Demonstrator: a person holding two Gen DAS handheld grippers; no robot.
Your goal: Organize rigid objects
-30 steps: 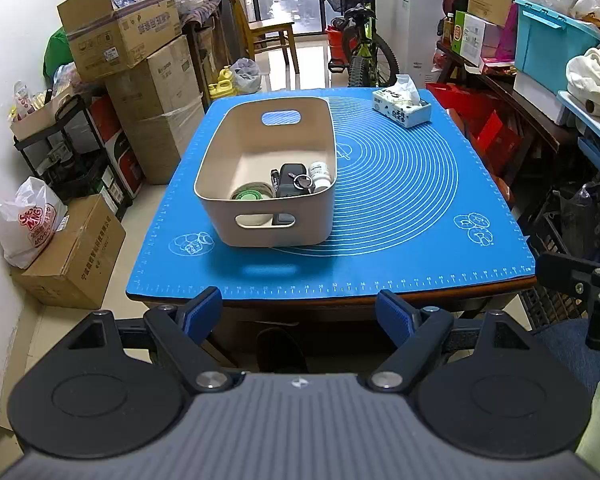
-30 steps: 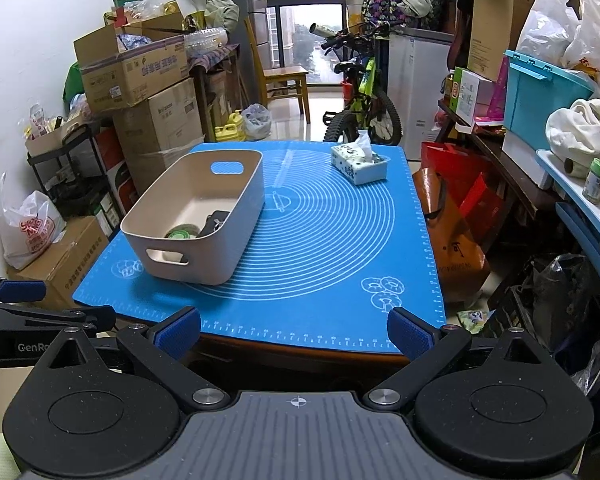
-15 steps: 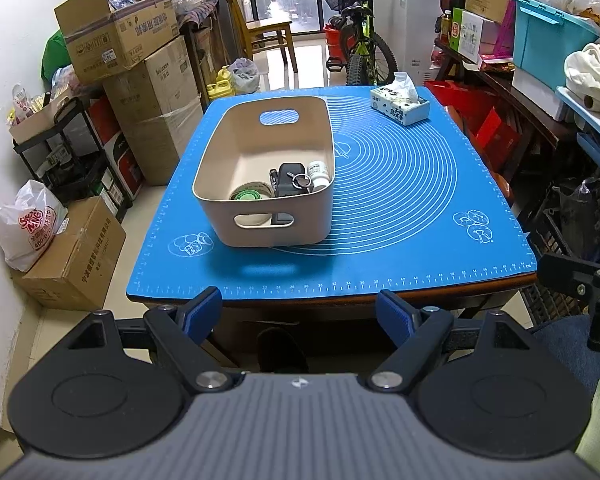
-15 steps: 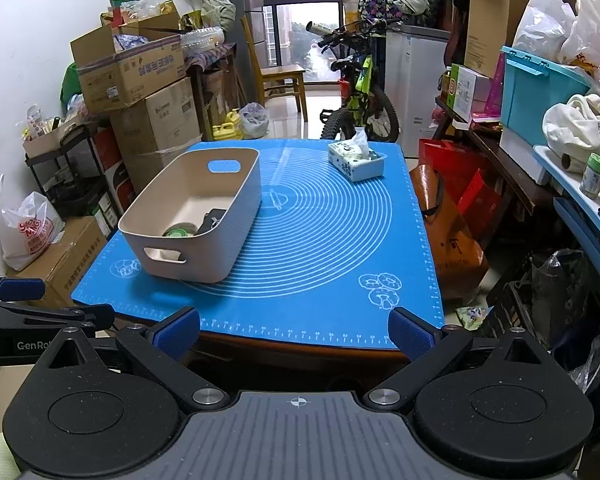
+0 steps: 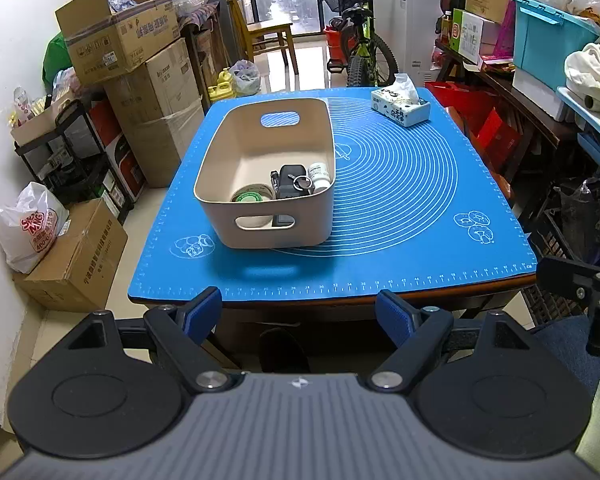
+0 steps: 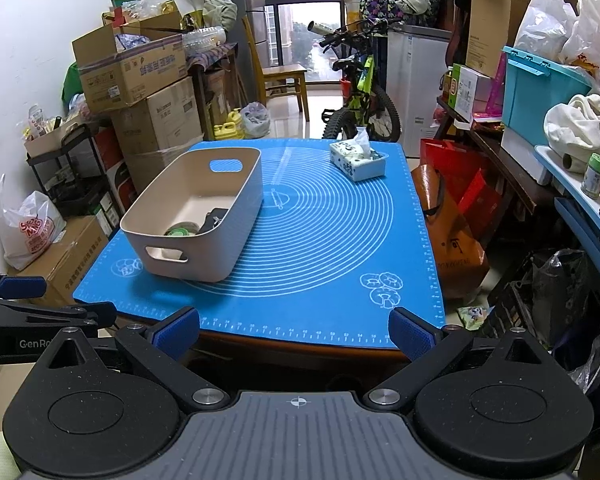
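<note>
Beige bin: a plastic storage bin [image 5: 266, 176] with cut-out handles sits on the left half of the blue silicone mat [image 5: 400, 208], its long side running away from the cameras.
Bin contents: a green-faced tape roll [image 5: 252, 196], a black box-shaped device [image 5: 290, 180] with a metal ring on top, a dark pen-like stick just beside it, and a small white bottle [image 5: 319, 174], all gathered at the near end. From the right wrist view only the tape roll [image 6: 182, 229] and a dark edge show over the wall.
Mat surface: no loose item lies on it apart from the tissue box [image 5: 400, 106] at the far right corner, well apart from the bin.
Left gripper: the left gripper [image 5: 300, 312] hangs off the near table edge, jaws spread wide, nothing between the blue pads.
Right gripper: the right gripper [image 6: 296, 330] is also short of the table, jaws wide, empty; the other tool's arm shows at its left border.
Change: nothing to speak of over the last second; bin, contents and tissue box lie as they did, and both tools have kept still, pulled back.
Meaning for the task: the rigid pieces appear already collected in the bin, so the sorting looks finished or nearly so.
Doubt: whether the tissue box counts as something to put away cannot be told.
</note>
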